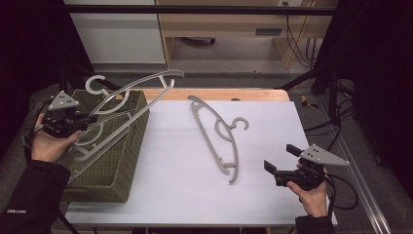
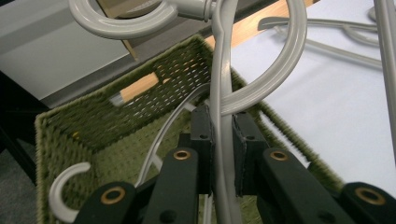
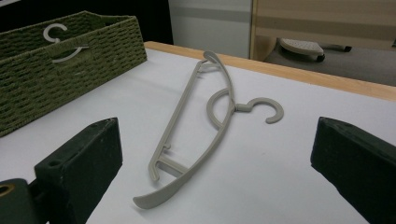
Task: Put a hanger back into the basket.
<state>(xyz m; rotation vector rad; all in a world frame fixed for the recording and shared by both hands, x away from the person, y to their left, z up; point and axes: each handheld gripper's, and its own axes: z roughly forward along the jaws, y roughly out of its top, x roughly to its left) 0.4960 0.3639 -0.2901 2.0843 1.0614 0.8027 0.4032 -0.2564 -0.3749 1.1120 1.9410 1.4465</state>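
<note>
Left hand-held gripper (image 2: 223,140) clamps a slim grey plastic hanger (image 2: 222,79) over the basket (image 2: 65,140).

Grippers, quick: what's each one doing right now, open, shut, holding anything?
Left gripper: jaws shut on a grey hanger above the green basket.
Right gripper: jaws open, holding nothing.

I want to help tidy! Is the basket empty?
No. The green woven basket already holds a grey hanger; its hook shows inside.
</note>
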